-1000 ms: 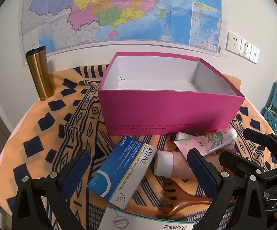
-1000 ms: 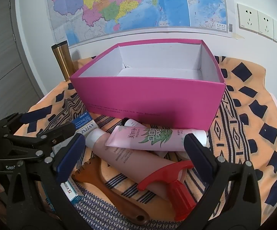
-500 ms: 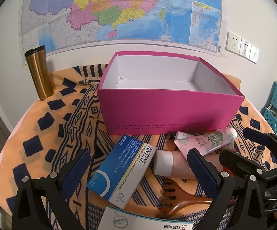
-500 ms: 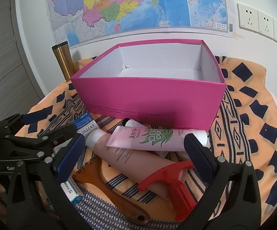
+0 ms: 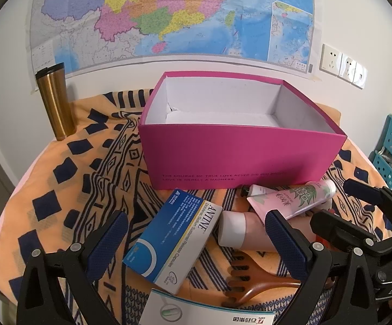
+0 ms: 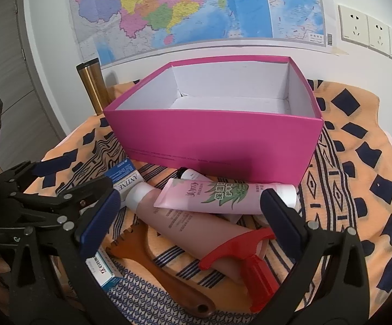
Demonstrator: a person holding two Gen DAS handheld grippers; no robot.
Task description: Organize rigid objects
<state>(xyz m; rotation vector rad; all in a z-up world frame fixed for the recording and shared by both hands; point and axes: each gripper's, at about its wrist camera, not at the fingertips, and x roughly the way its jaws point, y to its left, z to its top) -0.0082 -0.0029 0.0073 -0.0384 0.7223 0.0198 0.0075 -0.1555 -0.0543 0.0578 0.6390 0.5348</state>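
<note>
Left gripper fingers spread, empty, over blue medicine box near desk front edge: light, stiff cardboard; pinch long sides. Right gripper likewise released.

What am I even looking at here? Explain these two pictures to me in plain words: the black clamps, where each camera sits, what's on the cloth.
There is no robot. A person holds one hand-held tool in each hand, and each carries a wide-angle camera looking forward along its two blue-padded fingers.

One picture is from the left tool, the other from the right tool. Each view also catches the other tool at its edge. Both are open and hold nothing.

On the patterned cloth stands an open pink box, with nothing seen inside it. In front of it lie a blue medicine box, a pink tube with a leaf print resting on a larger brownish-pink tube, a wooden comb, a red plastic tool and a second, white medicine box. A gold tumbler stands at the back by the wall map.
</note>
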